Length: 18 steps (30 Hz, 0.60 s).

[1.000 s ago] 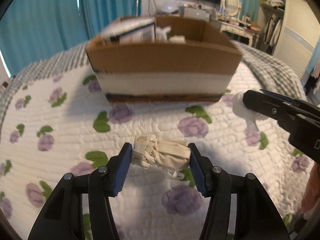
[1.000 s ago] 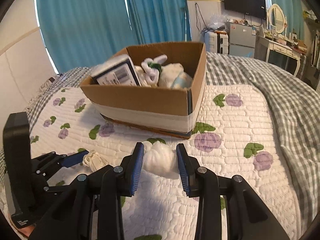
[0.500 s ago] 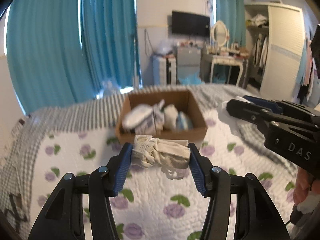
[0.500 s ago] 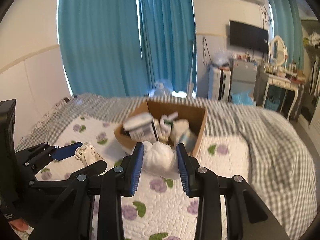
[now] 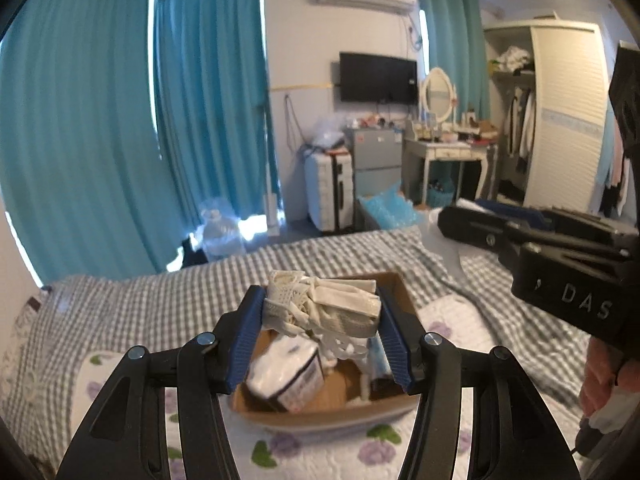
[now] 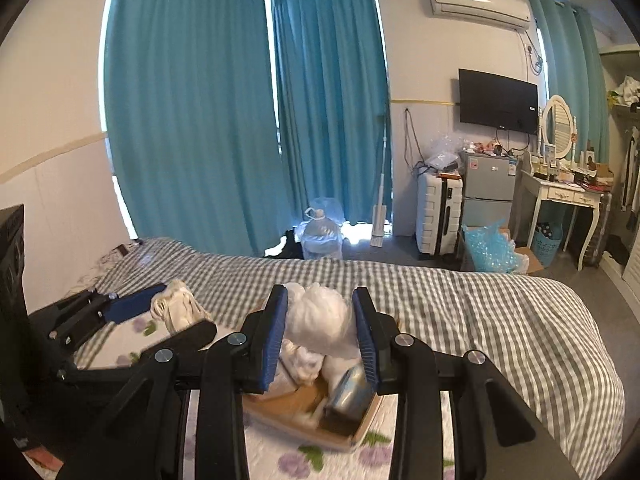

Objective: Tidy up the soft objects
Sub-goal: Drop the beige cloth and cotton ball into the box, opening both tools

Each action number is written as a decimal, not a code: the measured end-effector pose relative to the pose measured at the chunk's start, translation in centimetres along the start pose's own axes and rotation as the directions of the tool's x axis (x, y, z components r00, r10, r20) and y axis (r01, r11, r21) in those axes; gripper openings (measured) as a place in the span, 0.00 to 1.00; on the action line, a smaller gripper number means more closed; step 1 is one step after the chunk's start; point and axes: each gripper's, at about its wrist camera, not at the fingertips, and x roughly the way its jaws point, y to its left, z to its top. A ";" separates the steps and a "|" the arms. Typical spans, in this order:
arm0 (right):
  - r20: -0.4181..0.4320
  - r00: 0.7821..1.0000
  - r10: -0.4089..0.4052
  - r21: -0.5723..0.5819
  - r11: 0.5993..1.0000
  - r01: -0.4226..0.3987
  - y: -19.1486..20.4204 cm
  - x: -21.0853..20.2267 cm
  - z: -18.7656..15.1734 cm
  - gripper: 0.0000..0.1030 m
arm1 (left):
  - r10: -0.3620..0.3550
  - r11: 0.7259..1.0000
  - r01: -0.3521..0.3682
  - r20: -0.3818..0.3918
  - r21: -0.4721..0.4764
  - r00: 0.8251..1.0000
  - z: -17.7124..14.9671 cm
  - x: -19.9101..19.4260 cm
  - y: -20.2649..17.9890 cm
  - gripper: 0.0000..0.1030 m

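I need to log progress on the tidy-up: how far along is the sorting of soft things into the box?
Done: the cardboard box on the bed already holds several soft items. In hand: the left gripper clamps a cream knitted bundle, and the right gripper clamps a white fluffy wad, both raised over the box. Left: dropping both in. Whether loose items remain on the bed is hidden.

Teal floor-length curtains (image 6: 240, 112) hang behind a bed with a grey checked blanket (image 6: 460, 304), beside a white wall-mounted air conditioner (image 6: 478, 2), a black flat television (image 6: 498, 101), a white ribbed suitcase (image 6: 438, 214) and a clear water jug (image 6: 320, 236).
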 end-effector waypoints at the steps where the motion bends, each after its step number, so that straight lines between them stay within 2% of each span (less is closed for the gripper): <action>1: -0.010 1.000 -0.002 0.003 1.000 0.002 -0.4 1.0 -0.1 0.33 | -0.007 1.000 0.007 -0.020 0.001 1.000 -0.3 1.1 -0.2 0.53; 4: -0.061 0.998 -0.010 0.022 1.000 0.012 -1.6 5.2 -1.2 0.33 | -0.026 0.999 0.027 -0.111 0.016 0.994 -2.0 5.6 -0.7 0.53; 9: -0.147 0.989 0.007 0.060 0.998 0.001 -3.4 11.7 -4.4 0.33 | -0.055 0.998 0.060 -0.177 0.023 0.983 -4.5 10.1 -1.2 0.53; 13: -0.163 0.986 0.018 0.074 0.997 -0.005 -4.5 13.9 -5.9 0.33 | -0.066 0.996 0.074 -0.145 0.052 0.987 -4.8 10.8 -1.9 0.54; 18: -0.161 0.987 0.006 0.074 0.997 0.006 -5.0 14.8 -5.8 0.34 | -0.090 0.991 0.101 -0.130 0.082 0.987 -4.3 10.2 -3.0 0.57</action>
